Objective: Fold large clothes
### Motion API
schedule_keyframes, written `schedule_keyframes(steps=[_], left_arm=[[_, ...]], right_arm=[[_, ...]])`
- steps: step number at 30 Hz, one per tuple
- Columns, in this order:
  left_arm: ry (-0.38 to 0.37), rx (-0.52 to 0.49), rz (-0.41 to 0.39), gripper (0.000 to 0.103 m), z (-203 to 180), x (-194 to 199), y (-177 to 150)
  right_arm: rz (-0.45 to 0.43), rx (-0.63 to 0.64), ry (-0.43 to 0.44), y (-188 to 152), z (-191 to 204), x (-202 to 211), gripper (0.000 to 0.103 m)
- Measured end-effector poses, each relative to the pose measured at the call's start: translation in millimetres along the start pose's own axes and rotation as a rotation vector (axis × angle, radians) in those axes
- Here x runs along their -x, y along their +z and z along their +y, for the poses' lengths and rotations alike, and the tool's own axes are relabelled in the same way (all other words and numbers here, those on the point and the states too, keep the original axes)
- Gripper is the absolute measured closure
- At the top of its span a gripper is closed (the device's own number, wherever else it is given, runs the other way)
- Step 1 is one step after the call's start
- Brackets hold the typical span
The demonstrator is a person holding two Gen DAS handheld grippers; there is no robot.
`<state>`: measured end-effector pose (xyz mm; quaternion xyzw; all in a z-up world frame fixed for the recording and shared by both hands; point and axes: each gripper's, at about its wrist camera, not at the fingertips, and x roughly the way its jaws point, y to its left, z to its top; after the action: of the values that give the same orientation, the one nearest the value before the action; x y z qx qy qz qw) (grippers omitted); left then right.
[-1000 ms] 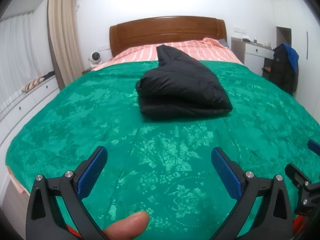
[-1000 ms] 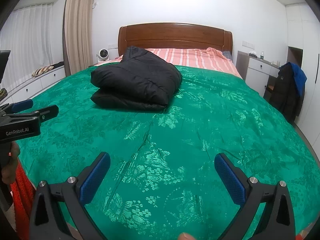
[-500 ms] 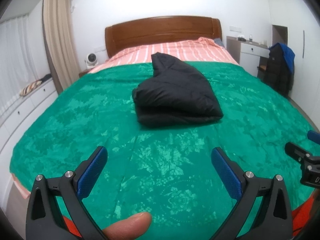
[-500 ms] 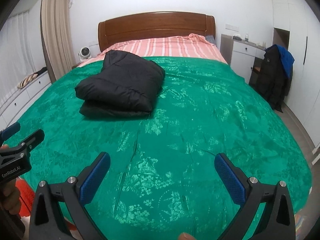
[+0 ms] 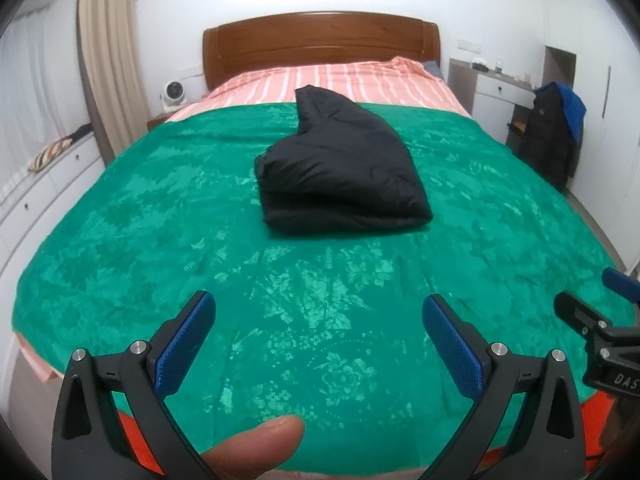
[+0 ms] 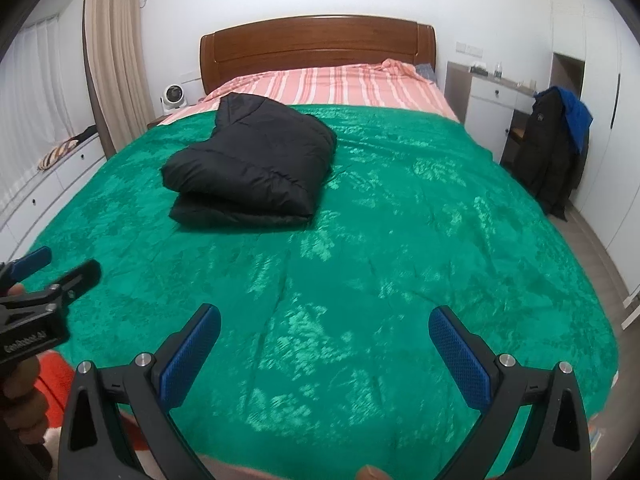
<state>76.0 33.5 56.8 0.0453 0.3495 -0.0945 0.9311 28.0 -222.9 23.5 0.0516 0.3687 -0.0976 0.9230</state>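
Note:
A black puffy jacket (image 5: 340,176) lies folded in a thick bundle on the green bedspread (image 5: 160,220), near the middle of the bed. In the right wrist view the jacket (image 6: 252,168) sits left of centre on the bedspread (image 6: 420,220). My left gripper (image 5: 318,316) is open and empty, held near the foot of the bed, well short of the jacket. My right gripper (image 6: 324,324) is open and empty, also near the foot. Each gripper shows at the edge of the other's view.
A wooden headboard (image 5: 320,48) and a striped pink sheet (image 5: 340,84) are at the far end. White drawers (image 5: 48,184) run along the left wall. A desk and a chair with dark coats (image 6: 556,152) stand at the right. A small fan (image 6: 173,96) sits by the bed.
Both grippers have drawn back from the bed and risen, so the jacket looks smaller and farther away. Both stay open. The jacket has not moved.

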Motion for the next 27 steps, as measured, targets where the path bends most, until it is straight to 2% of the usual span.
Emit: schedule_keyframes(steps=[4, 7, 10, 21, 27], left_arm=[[-0.028, -0.021, 0.022, 0.000, -4, 12, 0], [0.019, -0.067, 0.000, 0.000, -12, 20, -1], [0.034, -0.086, -0.017, 0.000, -19, 25, 1], [0.029, -0.086, 0.016, 0.000, -21, 19, 2], [0.028, -0.085, 0.014, 0.000, -18, 20, 2]], right_arm=[[0.007, 0.023, 0.010, -6, 8, 17, 0.000], [0.008, 0.024, 0.026, -10, 8, 25, 0.000], [-0.002, 0.021, 0.029, -8, 7, 30, 0.000], [-0.016, 0.018, -0.020, -2, 2, 25, 0.000], [-0.016, 0.041, -0.014, 1, 11, 24, 0.000]])
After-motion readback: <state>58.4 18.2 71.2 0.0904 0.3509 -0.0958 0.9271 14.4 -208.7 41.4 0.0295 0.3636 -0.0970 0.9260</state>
